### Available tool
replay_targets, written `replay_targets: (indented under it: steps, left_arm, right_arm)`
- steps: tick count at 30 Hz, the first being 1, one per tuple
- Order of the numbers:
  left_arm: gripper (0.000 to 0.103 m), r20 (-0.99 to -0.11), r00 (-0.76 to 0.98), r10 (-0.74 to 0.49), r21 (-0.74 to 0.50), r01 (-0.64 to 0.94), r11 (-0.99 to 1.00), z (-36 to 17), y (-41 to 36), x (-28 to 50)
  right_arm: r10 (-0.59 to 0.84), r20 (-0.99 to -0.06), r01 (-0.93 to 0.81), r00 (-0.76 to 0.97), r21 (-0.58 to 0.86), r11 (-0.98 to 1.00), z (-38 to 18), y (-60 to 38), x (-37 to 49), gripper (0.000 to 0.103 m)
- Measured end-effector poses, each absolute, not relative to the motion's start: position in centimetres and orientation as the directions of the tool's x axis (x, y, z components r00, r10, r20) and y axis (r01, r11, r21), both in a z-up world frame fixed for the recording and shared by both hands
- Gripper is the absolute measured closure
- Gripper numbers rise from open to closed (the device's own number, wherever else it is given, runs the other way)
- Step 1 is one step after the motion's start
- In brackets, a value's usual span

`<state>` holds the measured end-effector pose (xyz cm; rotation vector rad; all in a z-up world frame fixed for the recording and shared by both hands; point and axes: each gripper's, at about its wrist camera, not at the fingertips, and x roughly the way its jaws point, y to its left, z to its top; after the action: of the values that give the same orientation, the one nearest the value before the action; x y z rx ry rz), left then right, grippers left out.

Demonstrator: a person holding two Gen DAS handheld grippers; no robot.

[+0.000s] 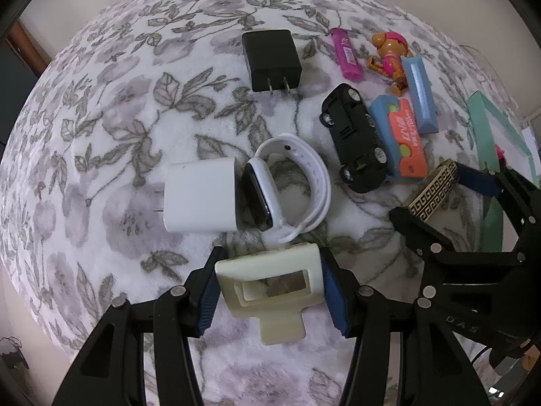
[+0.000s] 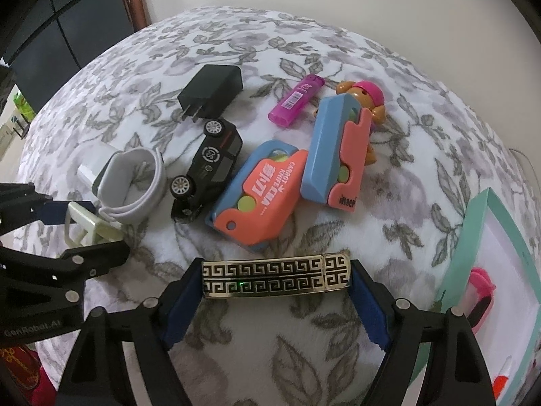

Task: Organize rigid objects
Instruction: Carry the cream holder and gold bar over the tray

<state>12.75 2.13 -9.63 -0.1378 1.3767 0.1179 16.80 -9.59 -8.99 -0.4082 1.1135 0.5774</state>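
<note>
We find both grippers pointed steeply down over a floral blanket (image 1: 111,142). The left gripper (image 1: 270,287) is clamped on a cream plastic clip (image 1: 270,280), its blue pads (image 1: 207,296) pressing the clip's two sides. The right gripper (image 2: 276,282) is clamped on a black-and-gold patterned bar (image 2: 275,279), held crosswise by its two ends between the blue pads (image 2: 177,308).

We note the following lying on the blanket. A white charger (image 1: 201,199) lies just beyond the cream clip, touching the face of a white watch (image 1: 290,182) on its right. A black charger (image 1: 270,61) lies farther off, prongs toward the camera, well apart from the white one. A black toy car (image 1: 355,142) lies to the right of the watch; in the right wrist view it is tipped on its side with its wheels showing. Two blue-and-orange toy knives (image 2: 258,196) lie beside the car, one nearer the gripper, the other (image 2: 334,155) leaning against a small toy figure (image 2: 367,101) with a pink cap. A pink lighter (image 2: 297,99) lies between the black charger and the figure.

A mint-green box (image 2: 473,237) sits at the right edge of the blanket, with a pink item (image 2: 483,294) inside; we cannot tell what it is.
</note>
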Motion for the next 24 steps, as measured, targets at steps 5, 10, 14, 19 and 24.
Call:
replay_targets:
  steps: [5,10,14,19,24]
  left_arm:
    - [0.047,-0.979,0.205,-0.015,-0.046,-0.147,0.988,-8.6,1.6,12.6]
    - [0.047,-0.974,0.228,-0.012,-0.047,-0.149,0.988,-7.3,1.5,12.4]
    - [0.047,-0.96,0.281,-0.001,-0.044,-0.146,0.988,-5.0,1.6,12.1]
    - [0.047,-0.923,0.385,0.024,-0.033,-0.143,0.989,-0.8,1.1,11.4]
    - [0.047,-0.869,0.491,0.05,-0.02,-0.136,0.991,3.3,0.1,11.0]
  right_arm:
    - [0.231,-0.92,-0.598,0.316,-0.004,0.802,-8.4,-10.0,16.6,0.019]
    - [0.232,-0.913,-0.569,0.337,-0.001,0.822,-7.2,-10.9,16.5,0.019]
    - [0.243,-0.896,-0.537,0.371,0.007,0.843,-5.5,-11.8,16.2,0.019]
    - [0.249,-0.857,-0.463,0.451,0.014,0.886,-2.0,-13.8,16.0,0.019]
    - [0.213,-0.815,-0.385,0.539,-0.014,0.923,1.9,-15.6,15.6,0.019]
